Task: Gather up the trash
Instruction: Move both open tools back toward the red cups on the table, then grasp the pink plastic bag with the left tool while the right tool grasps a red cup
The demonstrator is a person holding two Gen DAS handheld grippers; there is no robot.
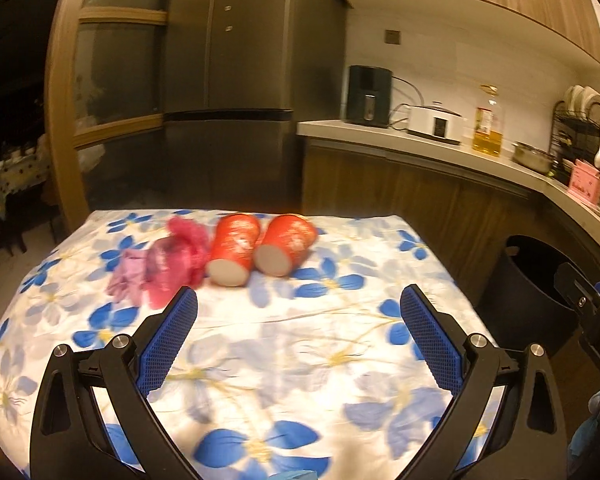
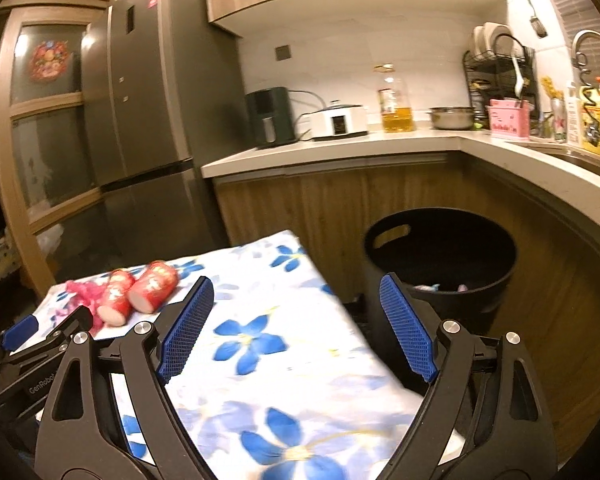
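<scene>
Two red paper cups point(image 1: 260, 248) lie on their sides, bases toward me, at the far side of the flower-print table point(image 1: 284, 344). A crumpled pink-red bag point(image 1: 176, 268) lies just left of them. My left gripper point(image 1: 298, 300) is open and empty above the table's middle, short of the cups. My right gripper point(image 2: 296, 292) is open and empty over the table's right edge, beside the black bin point(image 2: 440, 256). The cups point(image 2: 140, 292) and the bag point(image 2: 82, 294) lie far left in the right wrist view. Some scraps lie in the bin.
The bin point(image 1: 536, 292) stands on the floor right of the table, against the wooden counter point(image 2: 340, 148). The counter carries appliances, an oil bottle point(image 2: 396, 100), a pot and a dish rack. A grey fridge point(image 1: 228, 80) stands behind the table.
</scene>
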